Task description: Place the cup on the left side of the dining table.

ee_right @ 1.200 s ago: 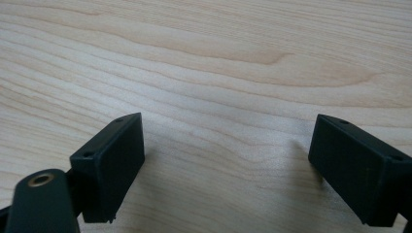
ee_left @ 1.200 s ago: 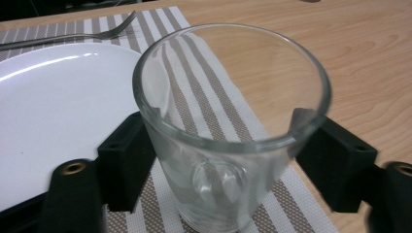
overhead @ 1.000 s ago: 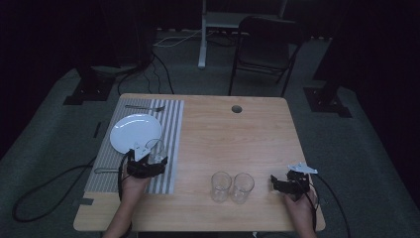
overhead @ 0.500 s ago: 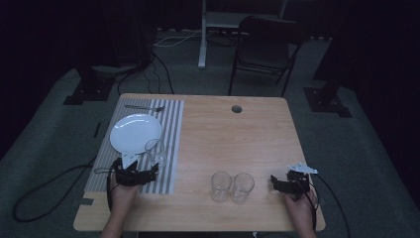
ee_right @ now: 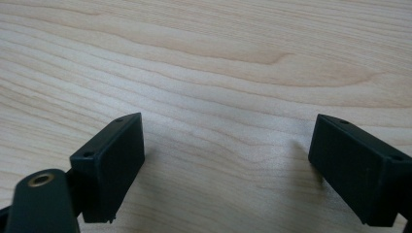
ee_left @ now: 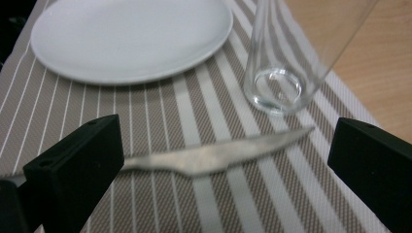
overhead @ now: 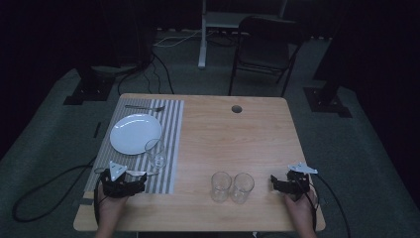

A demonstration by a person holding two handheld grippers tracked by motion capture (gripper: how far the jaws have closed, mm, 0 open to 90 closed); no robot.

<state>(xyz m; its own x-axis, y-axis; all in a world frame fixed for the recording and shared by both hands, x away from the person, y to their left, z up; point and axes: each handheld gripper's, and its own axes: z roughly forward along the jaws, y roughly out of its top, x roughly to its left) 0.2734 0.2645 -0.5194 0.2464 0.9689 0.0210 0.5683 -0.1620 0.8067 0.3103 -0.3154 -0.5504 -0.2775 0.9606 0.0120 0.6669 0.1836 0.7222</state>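
Striped grey-and-white, the mat (overhead: 143,144) covers the left part of the wooden table (overhead: 233,144) and serves as the landmark. On it, toward its far half, lies a white plate (overhead: 134,133), with a fork (overhead: 143,107) beyond the plate near the mat's far edge. A glass (overhead: 155,152) stands upright on the mat just beside the plate's near right rim. A knife (overhead: 141,173) lies flat across the stripes at the mat's near end, its tip pointing toward the mat's right edge and close to the glass's base.

Compared with a second ago, the left gripper (overhead: 121,184) has pulled back from the glass to the mat's near edge, and the glass now stands alone, with nothing gripping it. In the left gripper view its jaws are spread wide, the knife (ee_left: 214,154) lying on the mat between them, though whether they touch it cannot be told; the glass (ee_left: 286,63) and plate (ee_left: 131,36) sit beyond.

Well to the right of the mat, two more glasses (overhead: 232,187) stand side by side near the table's front edge, unchanged. The right gripper (overhead: 287,184) has kept its place farther right of them, jaws wide apart over bare wood (ee_right: 204,63) and holding nothing.
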